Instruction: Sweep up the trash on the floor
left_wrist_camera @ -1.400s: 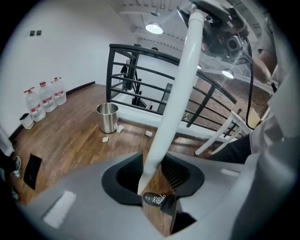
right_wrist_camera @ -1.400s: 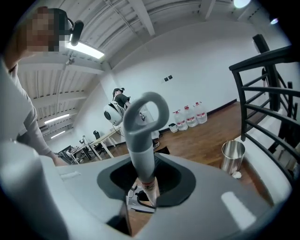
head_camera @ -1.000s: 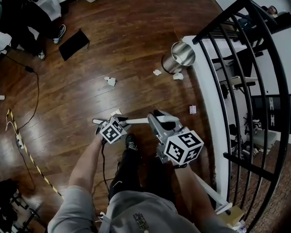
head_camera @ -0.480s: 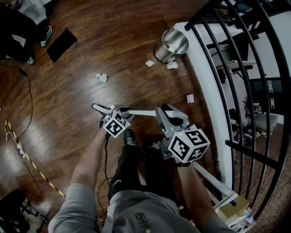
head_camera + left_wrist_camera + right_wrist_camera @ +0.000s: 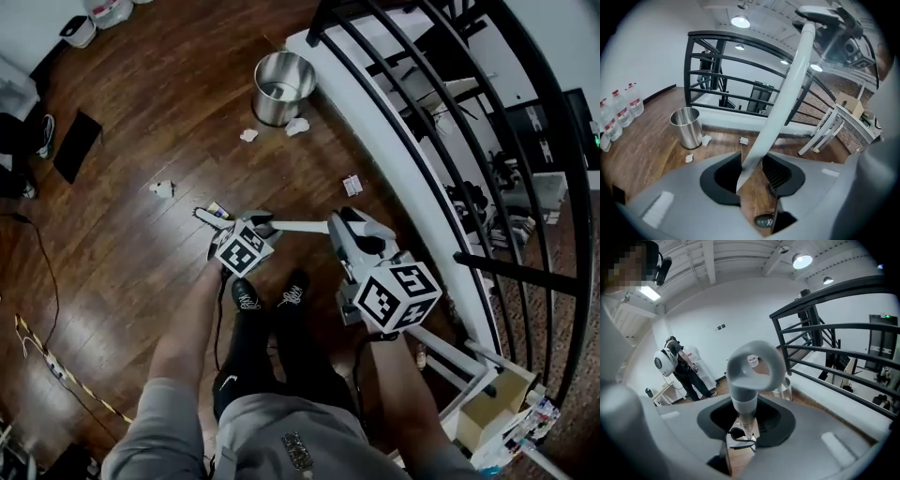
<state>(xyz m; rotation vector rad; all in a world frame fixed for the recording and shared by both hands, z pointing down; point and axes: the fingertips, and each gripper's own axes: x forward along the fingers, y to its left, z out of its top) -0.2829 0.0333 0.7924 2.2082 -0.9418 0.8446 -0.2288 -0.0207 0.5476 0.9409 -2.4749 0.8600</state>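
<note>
My right gripper [image 5: 743, 422] is clamped on the long white handle [image 5: 300, 226]. Its own view shows the shaft pinched between the pads and ending in a grey loop [image 5: 754, 363] just beyond them. The jaws of my left gripper [image 5: 752, 174] are opening. The same handle slants up between them toward my right gripper, and bare wood shows in the gap below it.

Only the head view shows the whole floor [image 5: 141, 112]. Two crumpled paper scraps [image 5: 297, 126] lie at the foot of the steel bin [image 5: 281, 84], close to the white ledge under the black railing [image 5: 412, 122]. A third scrap [image 5: 161, 188] sits well apart from them, out on the open boards to the left. A small packet [image 5: 352, 185] lies near the ledge, between the bin and my right gripper. That view also shows my shoes [image 5: 246, 298] directly below the handle.

The left gripper view looks low across the boards. From there the bin stands upright with the scraps beside it and the packet further right. It also shows water bottles [image 5: 621, 112] lined up along the wall at the left edge of the floor, which the other two views lack.

The right gripper view alone shows a person [image 5: 682, 369] standing by the far wall. The loop hides most of the bin there, and none of the trash can be made out.
</note>
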